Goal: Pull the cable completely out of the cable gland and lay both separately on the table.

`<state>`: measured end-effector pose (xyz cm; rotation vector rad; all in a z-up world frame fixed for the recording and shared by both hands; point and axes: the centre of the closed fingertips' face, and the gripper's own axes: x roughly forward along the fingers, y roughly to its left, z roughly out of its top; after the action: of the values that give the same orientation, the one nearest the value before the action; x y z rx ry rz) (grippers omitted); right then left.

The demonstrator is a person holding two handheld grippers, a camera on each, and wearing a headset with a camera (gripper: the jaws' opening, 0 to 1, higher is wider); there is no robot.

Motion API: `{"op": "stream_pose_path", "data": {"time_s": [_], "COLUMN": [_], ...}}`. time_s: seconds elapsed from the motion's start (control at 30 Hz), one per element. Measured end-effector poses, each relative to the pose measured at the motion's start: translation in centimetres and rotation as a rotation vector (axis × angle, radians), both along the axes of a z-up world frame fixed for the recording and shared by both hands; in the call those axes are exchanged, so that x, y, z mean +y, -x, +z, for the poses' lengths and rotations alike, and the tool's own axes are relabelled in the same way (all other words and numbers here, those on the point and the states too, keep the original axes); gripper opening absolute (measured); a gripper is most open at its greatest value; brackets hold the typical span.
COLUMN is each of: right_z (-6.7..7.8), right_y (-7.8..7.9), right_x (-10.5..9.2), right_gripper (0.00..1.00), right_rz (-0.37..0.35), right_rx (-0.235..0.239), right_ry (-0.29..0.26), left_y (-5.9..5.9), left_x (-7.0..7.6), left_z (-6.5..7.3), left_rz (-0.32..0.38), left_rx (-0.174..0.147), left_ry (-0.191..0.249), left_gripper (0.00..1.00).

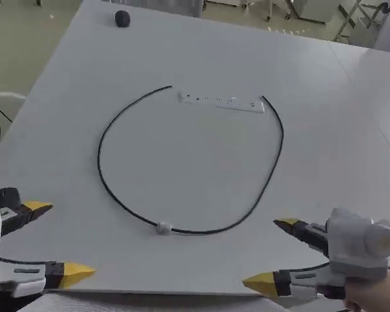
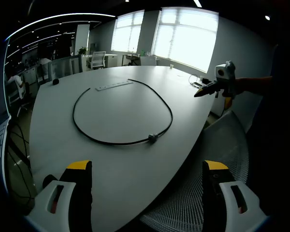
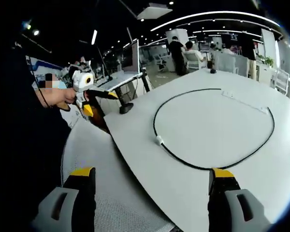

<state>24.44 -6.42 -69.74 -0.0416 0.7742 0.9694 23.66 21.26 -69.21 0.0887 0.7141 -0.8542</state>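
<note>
on the white table (image 1: 201, 162), looped black cable (image 1: 99, 161) threads a pale gland (image 1: 163, 227).

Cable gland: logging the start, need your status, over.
Left gripper and right gripper open, empty, at near table edge. Cable looped flat, cable gland threaded on its near side. Power strip far side, clear of gland.

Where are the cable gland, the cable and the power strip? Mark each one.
cable gland (image 1: 163, 227), head view, middle of its white body.
cable (image 1: 99, 159), head view, left bend of the loop.
power strip (image 1: 221, 102), head view, middle of its top face.
</note>
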Motion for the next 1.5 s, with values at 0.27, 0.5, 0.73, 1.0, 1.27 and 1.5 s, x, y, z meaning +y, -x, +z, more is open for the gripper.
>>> {"op": "stream_pose_path", "data": {"time_s": [0.27, 0.5, 0.73, 1.0, 1.27, 1.5], "right_z": [0.1, -0.1, -0.3, 0.1, 0.0, 0.4], "right_y": [-0.4, 0.3, 0.7, 0.6, 0.5, 0.3], "right_x": [-0.3, 0.1, -0.2, 0.1, 0.5, 0.6], "right_gripper": [0.98, 0.98, 0.98, 0.98, 0.98, 0.99], "right_rz": [-0.007, -0.006, -0.008, -0.009, 0.014, 0.012], "right_rx": [-0.012, -0.005, -0.003, -0.002, -0.001, 0.0], "right_ry": [0.002, -0.002, 0.003, -0.007, 0.01, 0.016], "left_y": [-0.2, 0.3, 0.5, 0.9, 1.0, 0.8], "left_x": [0.0, -0.3, -0.8, -0.8, -1.0, -1.3], "left_z": [-0.4, -0.7, -0.4, -0.3, -0.2, 0.1], "left_rz": [-0.005, -0.031, -0.035, -0.04, -0.046, -0.053], "left_rx": [-0.011, 0.004, -0.005, -0.004, -0.005, -0.02], "left_ry": [-0.031, -0.048, -0.031, -0.027, -0.026, -0.015], "left_gripper": [0.91, 0.85, 0.9, 0.91, 0.89, 0.9]}}
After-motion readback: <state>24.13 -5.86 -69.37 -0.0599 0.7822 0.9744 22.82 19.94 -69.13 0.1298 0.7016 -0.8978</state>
